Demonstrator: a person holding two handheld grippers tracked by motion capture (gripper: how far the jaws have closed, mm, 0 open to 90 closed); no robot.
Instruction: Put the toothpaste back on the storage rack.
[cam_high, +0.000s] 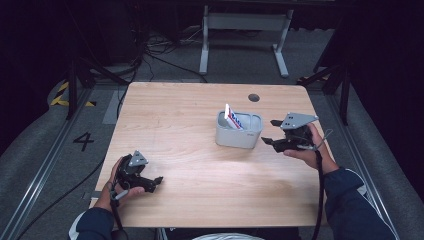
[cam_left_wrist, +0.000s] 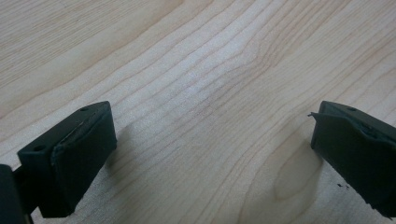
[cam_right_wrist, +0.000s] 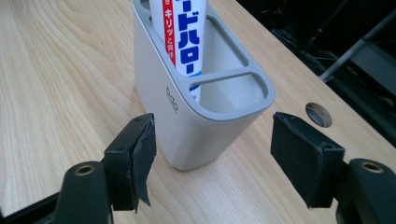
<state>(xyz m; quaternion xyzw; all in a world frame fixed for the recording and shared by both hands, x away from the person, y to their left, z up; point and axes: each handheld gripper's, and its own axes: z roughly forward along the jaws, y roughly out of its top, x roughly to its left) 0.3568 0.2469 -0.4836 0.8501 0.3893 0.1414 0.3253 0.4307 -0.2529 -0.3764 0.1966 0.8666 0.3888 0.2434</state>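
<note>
Dark floor and trailing cables ringed the pale wooden bench (cam_high: 190, 125). From the high view, one grey holder (cam_high: 239, 131) stood right of centre with one toothpaste tube (cam_high: 233, 119) upright in its far-left slot. My right gripper (cam_high: 270, 132) lay at the holder's three o'clock, jaws apart and facing it, far nearer than my left gripper (cam_high: 156, 182), low at seven o'clock.

Left gripper view: jaws wide apart, bare wood between them.

Right gripper view: the holder (cam_right_wrist: 187, 116) stood at twelve o'clock, its near end between my spread jaws, unpinched, long axis running away from me; the tube (cam_right_wrist: 182, 37) rose behind.
</note>
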